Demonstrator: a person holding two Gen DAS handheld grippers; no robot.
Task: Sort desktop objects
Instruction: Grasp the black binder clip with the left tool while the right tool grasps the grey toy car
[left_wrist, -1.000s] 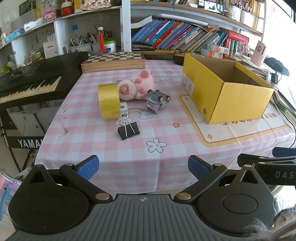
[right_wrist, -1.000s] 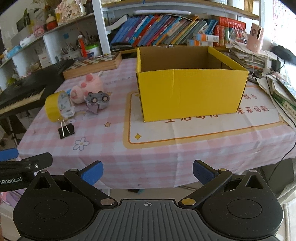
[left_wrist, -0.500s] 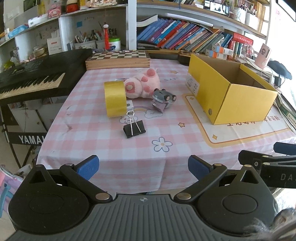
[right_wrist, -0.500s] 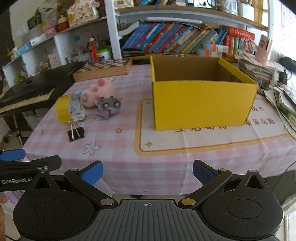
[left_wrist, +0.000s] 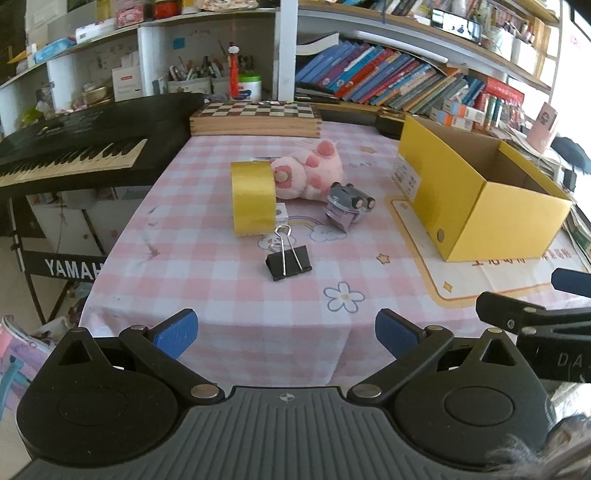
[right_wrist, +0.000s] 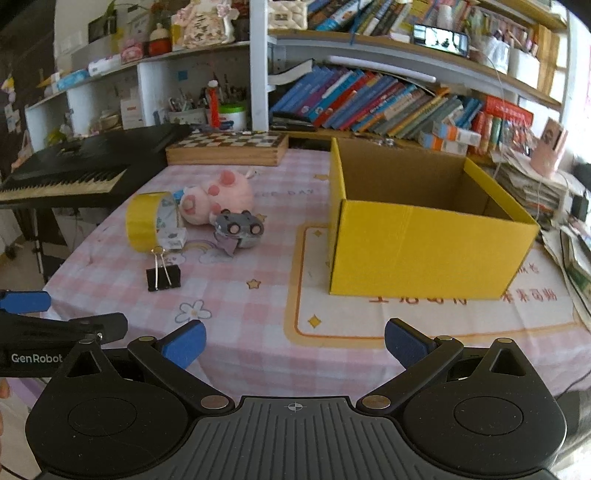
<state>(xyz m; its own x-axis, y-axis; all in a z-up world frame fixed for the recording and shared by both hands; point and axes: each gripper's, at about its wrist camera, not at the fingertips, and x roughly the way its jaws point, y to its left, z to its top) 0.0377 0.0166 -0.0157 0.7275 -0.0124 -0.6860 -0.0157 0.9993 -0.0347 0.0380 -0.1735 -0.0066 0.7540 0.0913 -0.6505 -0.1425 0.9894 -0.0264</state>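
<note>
On the pink checked tablecloth (left_wrist: 207, 266) lie a yellow tape roll (left_wrist: 253, 197) (right_wrist: 147, 219), a pink plush pig (left_wrist: 308, 173) (right_wrist: 219, 195), a grey toy car (left_wrist: 347, 206) (right_wrist: 238, 229) and a black binder clip (left_wrist: 288, 258) (right_wrist: 162, 275). An open yellow cardboard box (left_wrist: 476, 195) (right_wrist: 424, 229) stands to their right, its inside looking empty. My left gripper (left_wrist: 286, 334) is open and empty at the table's near edge, in front of the clip. My right gripper (right_wrist: 293, 341) is open and empty at the near edge, in front of the box.
A black Yamaha keyboard (left_wrist: 70, 147) stands left of the table. A wooden chessboard box (left_wrist: 255, 118) lies at the table's back edge. Shelves with books (right_wrist: 388, 103) and stationery rise behind. Stacked papers (right_wrist: 532, 184) lie right of the box.
Both grippers have moved forward and closer to the table; the objects look larger and nearer. Nothing on the table has moved. Both grippers stay open.
</note>
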